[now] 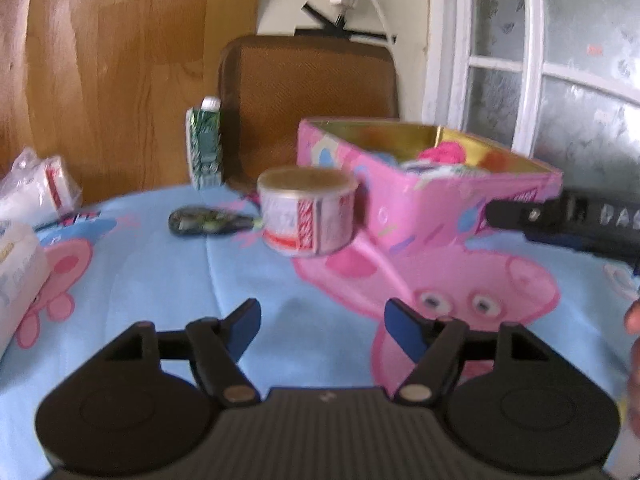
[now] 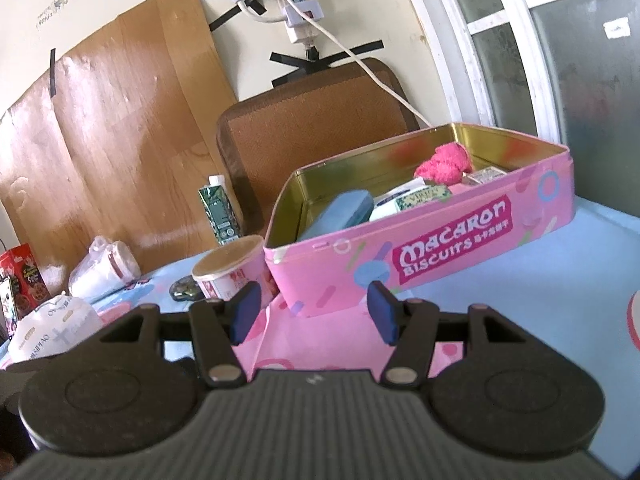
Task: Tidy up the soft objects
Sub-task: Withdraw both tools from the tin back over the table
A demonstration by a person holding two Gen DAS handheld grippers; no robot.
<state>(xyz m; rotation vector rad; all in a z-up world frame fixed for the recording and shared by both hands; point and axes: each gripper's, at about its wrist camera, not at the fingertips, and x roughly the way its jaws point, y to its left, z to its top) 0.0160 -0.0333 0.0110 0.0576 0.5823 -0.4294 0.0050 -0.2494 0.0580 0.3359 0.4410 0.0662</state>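
A pink Macaron Biscuits tin (image 2: 452, 248) stands open on the blue cartoon-print cloth; it also shows in the left wrist view (image 1: 440, 200). Inside lie a pink fluffy cloth (image 2: 444, 162), a blue sponge-like block (image 2: 340, 214) and small packets (image 2: 424, 196). My left gripper (image 1: 322, 326) is open and empty, low over the cloth in front of the tin. My right gripper (image 2: 314, 312) is open and empty, just before the tin's near corner. The right gripper's body (image 1: 568, 220) shows at the right of the left wrist view.
A round paper cup (image 1: 308, 212) stands beside the tin's left wall. A green carton (image 1: 204, 144), a dark wrapper (image 1: 208, 222) and white plastic-wrapped packs (image 1: 36, 192) lie to the left. A white bag (image 2: 52, 328) and red box (image 2: 24, 280) sit far left. A brown chair (image 2: 312, 128) stands behind.
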